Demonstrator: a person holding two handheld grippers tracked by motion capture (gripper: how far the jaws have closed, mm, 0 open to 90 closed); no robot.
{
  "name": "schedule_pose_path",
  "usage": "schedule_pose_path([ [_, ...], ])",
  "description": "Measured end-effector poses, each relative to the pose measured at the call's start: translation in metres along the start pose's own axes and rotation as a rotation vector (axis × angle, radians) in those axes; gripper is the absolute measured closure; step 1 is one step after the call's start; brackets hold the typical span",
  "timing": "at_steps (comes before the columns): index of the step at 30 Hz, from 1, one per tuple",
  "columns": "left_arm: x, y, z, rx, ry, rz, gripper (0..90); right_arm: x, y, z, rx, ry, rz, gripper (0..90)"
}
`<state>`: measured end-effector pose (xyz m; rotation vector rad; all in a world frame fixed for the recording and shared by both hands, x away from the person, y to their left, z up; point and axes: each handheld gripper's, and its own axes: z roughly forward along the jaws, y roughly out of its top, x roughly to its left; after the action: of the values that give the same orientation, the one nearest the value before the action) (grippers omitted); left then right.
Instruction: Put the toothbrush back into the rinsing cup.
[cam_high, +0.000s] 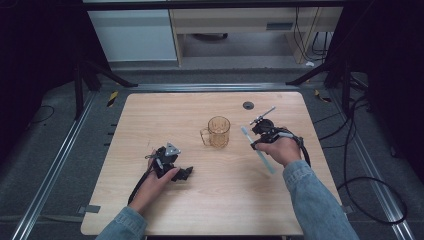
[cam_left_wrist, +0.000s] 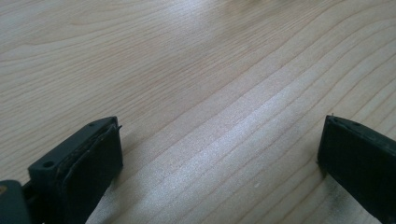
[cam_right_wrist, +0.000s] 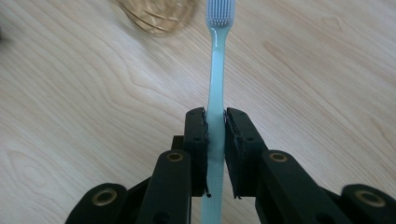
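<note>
- The wooden table (cam_high: 215, 200) has rounded corners and a bare stretch along its near edge, between the two forearms; the middle in front of the mug is also bare.
- A clear amber mug (cam_high: 218, 132) stands upright a little beyond the table's centre, its handle turned toward the left side; a small dark round cap (cam_high: 248, 105) sits in the tabletop near the far edge, well apart from the mug.
- The right gripper (cam_high: 256, 134) is just to the right of the mug, near it but not touching, with open wood on its far and right sides up to the table's right edge.
- In the right gripper view the jaws are clamped together on the handle of a pale blue toothbrush (cam_right_wrist: 215, 93), which runs straight up between the pads (cam_right_wrist: 198, 140); the bristle head points away, close to the blurred base of the mug at the top.
- In the high view the toothbrush slants from its head near the mug back past the right hand (cam_high: 283, 150), the tail end over the table toward the sleeve.
- The left gripper (cam_high: 176, 172) lies low on the near left part of the table, the left hand (cam_high: 156, 182) wrapped over it; its jaws stand wide apart with only bare wood grain between them.
</note>
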<state>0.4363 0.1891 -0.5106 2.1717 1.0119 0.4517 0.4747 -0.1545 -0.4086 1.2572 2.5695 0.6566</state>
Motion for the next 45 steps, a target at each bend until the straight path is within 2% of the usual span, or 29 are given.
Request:
schedule_pose_path([
  [5, 0.0, 0.0, 0.0, 0.0, 0.0, 0.001, 0.0, 0.016, -0.002, -0.008, -0.065, 0.02, -0.035, 79.4],
  [8, 0.0, 0.0, 0.0, 0.0, 0.0, 0.001, 0.0, 0.025, -0.004, -0.011, -0.105, 0.033, -0.075, 79.4],
  [14, 0.0, 0.0, 0.0, 0.0, -0.001, 0.0, 0.0, 0.04, -0.005, -0.017, -0.176, 0.047, -0.107, 79.4],
  [19, 0.0, 0.0, 0.0, 0.0, 0.0, 0.001, 0.0, 0.046, -0.005, -0.019, -0.216, 0.054, -0.105, 79.3],
  [27, 0.0, 0.0, 0.0, 0.0, -0.002, 0.001, 0.0, 0.057, -0.005, -0.015, -0.245, 0.061, -0.096, 79.4],
  [31, 0.0, 0.0, 0.0, 0.0, -0.001, 0.0, 0.0, 0.066, -0.003, -0.015, -0.272, 0.084, -0.098, 79.4],
  [37, 0.0, 0.0, 0.0, 0.0, -0.001, 0.0, 0.0, 0.082, 0.005, -0.017, -0.315, 0.102, -0.105, 79.4],
  [42, 0.0, 0.0, 0.0, 0.0, -0.001, 0.001, 0.0, 0.091, 0.011, -0.014, -0.32, 0.113, -0.11, 79.4],
  [45, 0.0, 0.0, 0.0, 0.001, -0.001, 0.001, 0.0, 0.095, 0.016, -0.013, -0.329, 0.128, -0.097, 79.4],
])
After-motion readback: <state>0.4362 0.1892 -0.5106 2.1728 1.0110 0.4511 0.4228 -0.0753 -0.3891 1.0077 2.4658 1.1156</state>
